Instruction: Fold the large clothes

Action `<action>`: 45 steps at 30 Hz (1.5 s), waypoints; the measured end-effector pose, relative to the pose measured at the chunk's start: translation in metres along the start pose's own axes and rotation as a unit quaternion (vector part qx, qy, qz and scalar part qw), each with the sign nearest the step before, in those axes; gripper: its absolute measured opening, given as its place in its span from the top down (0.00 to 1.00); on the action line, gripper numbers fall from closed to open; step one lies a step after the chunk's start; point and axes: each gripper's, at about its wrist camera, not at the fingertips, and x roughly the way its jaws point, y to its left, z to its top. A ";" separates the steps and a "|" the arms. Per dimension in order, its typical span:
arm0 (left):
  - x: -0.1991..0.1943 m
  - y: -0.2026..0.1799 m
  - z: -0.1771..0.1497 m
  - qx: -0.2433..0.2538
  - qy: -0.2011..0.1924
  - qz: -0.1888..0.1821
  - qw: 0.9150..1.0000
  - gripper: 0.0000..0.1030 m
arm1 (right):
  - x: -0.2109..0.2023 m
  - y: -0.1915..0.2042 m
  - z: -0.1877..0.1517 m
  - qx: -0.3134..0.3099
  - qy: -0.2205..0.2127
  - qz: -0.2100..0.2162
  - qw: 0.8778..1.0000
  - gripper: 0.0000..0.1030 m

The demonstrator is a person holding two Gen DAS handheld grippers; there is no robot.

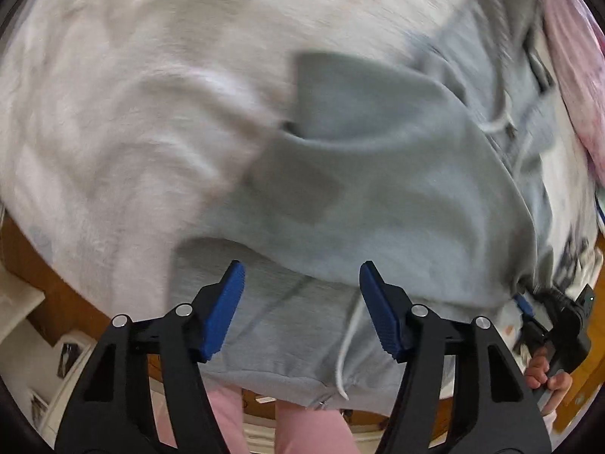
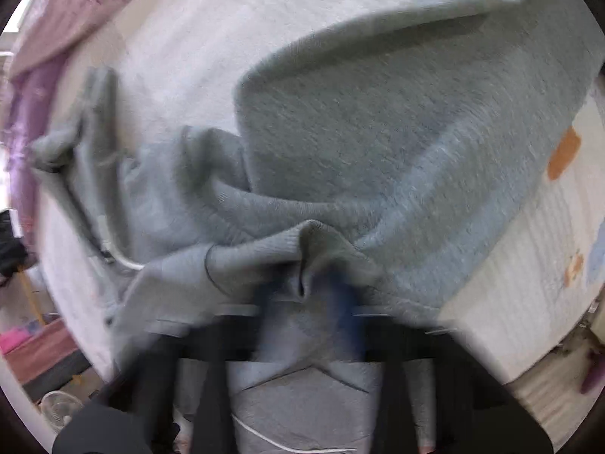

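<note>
Pale quilted bedspread (image 1: pixel 124 121) covers most of the bed, with a pink-purple blanket (image 2: pixel 56 11) bunched along one edge and wooden floor showing past the bed's near side. Spread across it is the thing to fold, a grey hoodie (image 1: pixel 397 196), fleecy, with a white drawstring (image 1: pixel 346 344) dangling near the hem that hangs over the bed edge.

Left hand-held gripper (image 1: pixel 300 306) hangs just above the near part of the hoodie with its blue pads (image 1: pixel 227 302) standing apart and nothing between them, so it's empty. Right hand-held gripper (image 2: pixel 310 302) is blurry, but its jaws look clamped on a ribbed bit of the hoodie, cuff or hem band, I can't say which, and the fabric puckers up around the pinch.

Handling-wise, I'd say this is thick, soft and floppy, a bit hefty for cloth. It won't slip much, but it sags and drags the moment one corner goes up, and whole layers will bunch if grabbed mid-panel. Best spots are the ribbed bands and seams: firm edges, easy to pinch. I'd have the left one take the hem or a shoulder seam well apart from the right's grip, and stay clear of that drawstring.
</note>
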 end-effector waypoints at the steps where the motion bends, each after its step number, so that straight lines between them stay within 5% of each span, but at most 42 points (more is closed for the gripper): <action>1: -0.004 0.003 0.002 -0.002 -0.003 0.006 1.000 0.38 | -0.003 0.002 0.001 0.004 -0.002 -0.002 1.000 0.93; 6: -0.026 0.008 0.010 0.022 -0.024 0.039 0.999 0.38 | -0.035 -0.012 -0.008 0.033 -0.002 -0.031 0.999 0.94; 9: -0.037 0.003 0.025 0.030 -0.034 0.044 0.998 0.36 | -0.030 -0.035 -0.013 0.040 0.011 -0.085 0.996 0.93; 12: -0.051 -0.012 0.050 0.038 -0.043 0.047 0.997 0.30 | -0.019 -0.047 -0.014 0.052 0.050 -0.077 0.994 0.76; 14: -0.067 -0.021 0.070 0.050 -0.061 0.053 0.995 0.23 | -0.033 -0.043 -0.015 0.052 0.020 -0.072 0.996 0.35; 16: -0.069 -0.043 0.088 0.073 -0.072 0.042 0.994 0.15 | -0.049 -0.032 -0.015 0.022 -0.019 -0.083 0.996 0.26; 19: -0.051 -0.078 0.117 0.122 -0.063 0.046 0.990 0.15 | -0.055 -0.010 -0.007 -0.031 -0.030 -0.090 0.995 0.26; 21: -0.010 -0.099 0.132 0.174 0.015 0.040 0.984 0.15 | -0.051 0.001 0.004 -0.047 -0.030 -0.092 0.994 0.26; 23: 0.028 -0.110 0.135 0.219 0.099 0.051 0.969 0.19 | -0.044 0.011 0.019 -0.063 -0.023 -0.104 0.992 0.26; 25: 0.046 -0.115 0.133 0.259 0.127 0.081 0.954 0.28 | -0.041 0.017 0.032 -0.068 -0.019 -0.113 0.991 0.26; 26: 0.047 -0.114 0.134 0.262 0.127 0.078 0.954 0.30 | -0.039 0.021 0.037 -0.072 -0.019 -0.111 0.991 0.26; 28: 0.041 -0.103 0.146 0.220 0.122 0.047 0.967 0.42 | -0.038 0.027 0.043 -0.083 -0.021 -0.110 0.990 0.26; 30: 0.029 -0.090 0.160 0.165 0.112 0.020 0.980 0.43 | -0.032 0.035 0.049 -0.094 -0.011 -0.116 0.989 0.26; 34: 0.005 -0.082 0.181 0.135 0.095 -0.006 0.986 0.41 | -0.016 0.047 0.052 -0.120 0.006 -0.117 0.986 0.26; 35: 0.004 -0.081 0.186 0.132 0.093 -0.003 0.987 0.37 | -0.007 0.048 0.054 -0.124 0.017 -0.124 0.984 0.26; 36: 0.005 -0.079 0.193 0.125 0.093 0.006 0.988 0.18 | 0.004 0.049 0.056 -0.123 0.032 -0.128 0.984 0.26; 37: 0.007 -0.077 0.198 0.114 0.094 0.016 0.989 0.11 | 0.011 0.048 0.059 -0.116 0.040 -0.124 0.985 0.26; 39: 0.018 -0.075 0.202 0.110 0.128 -0.012 0.986 0.12 | 0.019 0.051 0.067 -0.110 0.036 -0.113 0.987 0.36; 41: 0.024 -0.078 0.203 0.111 0.151 -0.058 0.981 0.28 | 0.019 0.051 0.069 -0.110 0.025 -0.093 0.989 0.61; 43: 0.024 -0.079 0.203 0.122 0.139 -0.037 0.982 0.51 | 0.017 0.048 0.064 -0.093 0.021 -0.075 0.993 0.74; 45: 0.017 -0.076 0.211 0.108 0.112 -0.033 0.987 0.63 | 0.009 0.051 0.066 -0.087 0.016 -0.082 0.993 0.83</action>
